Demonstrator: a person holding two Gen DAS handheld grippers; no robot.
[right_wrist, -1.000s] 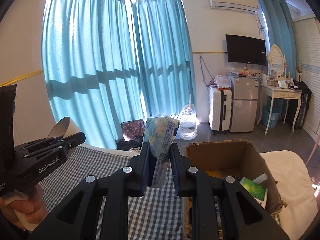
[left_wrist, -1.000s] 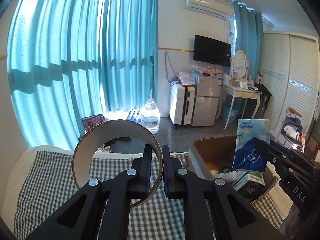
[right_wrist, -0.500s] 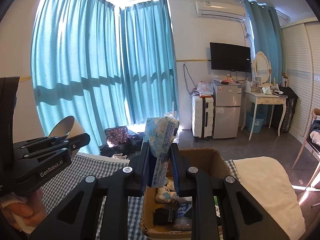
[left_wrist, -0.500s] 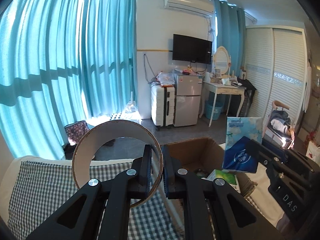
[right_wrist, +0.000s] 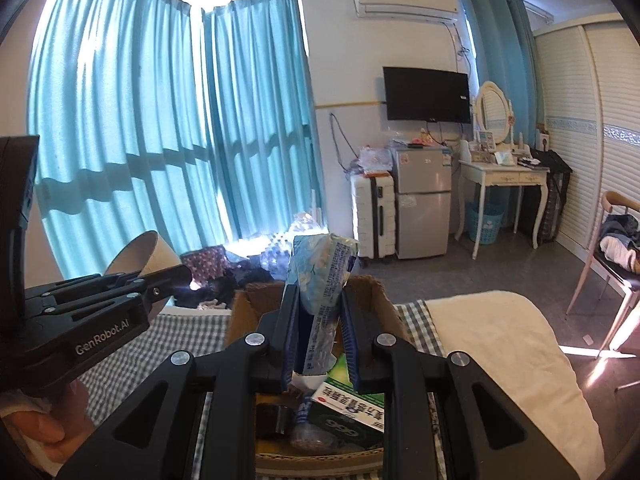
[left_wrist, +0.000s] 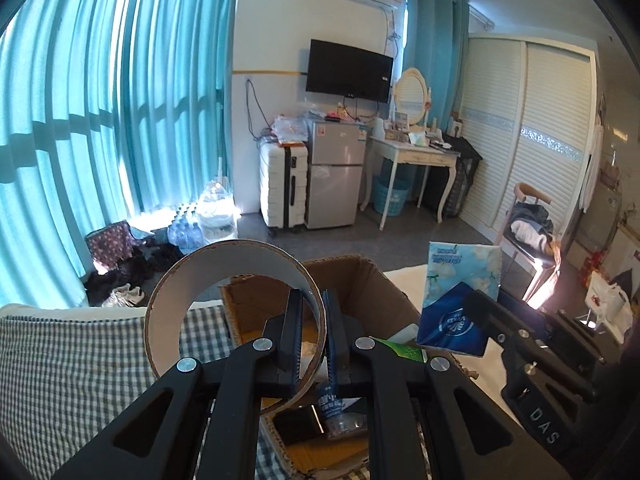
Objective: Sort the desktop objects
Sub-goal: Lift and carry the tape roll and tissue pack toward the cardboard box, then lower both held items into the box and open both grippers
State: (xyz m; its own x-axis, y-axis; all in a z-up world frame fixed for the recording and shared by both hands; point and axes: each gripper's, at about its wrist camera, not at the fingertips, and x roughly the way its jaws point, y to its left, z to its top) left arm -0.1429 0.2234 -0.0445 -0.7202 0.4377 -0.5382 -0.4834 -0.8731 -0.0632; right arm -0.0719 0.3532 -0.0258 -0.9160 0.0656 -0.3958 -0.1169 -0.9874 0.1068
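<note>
Checked cloth [left_wrist: 80, 364] on counter at far left, white cloth [right_wrist: 500, 332] at far right. Cardboard ring [left_wrist: 236, 320] (empty tape core, upright, seen face-on) clamped by its right wall in left tool [left_wrist: 312, 344], held up over left edge of cardboard box [left_wrist: 360, 280]. Same ring [right_wrist: 140, 256] edge-on at left in right wrist view, left tool [right_wrist: 172, 280] beside it. Box [right_wrist: 372, 292] open, sitting on checked cloth; inside: green-and-white carton [right_wrist: 352, 408], dark tape roll [right_wrist: 276, 416], plastic bottle [left_wrist: 332, 404] (partly hidden). Blue tissue pack [right_wrist: 324, 296] gripped upright in right tool [right_wrist: 320, 340], above box interior. Same pack [left_wrist: 460, 296] at right in left wrist view, pinched at its lower right corner by right tool [left_wrist: 476, 312].
</note>
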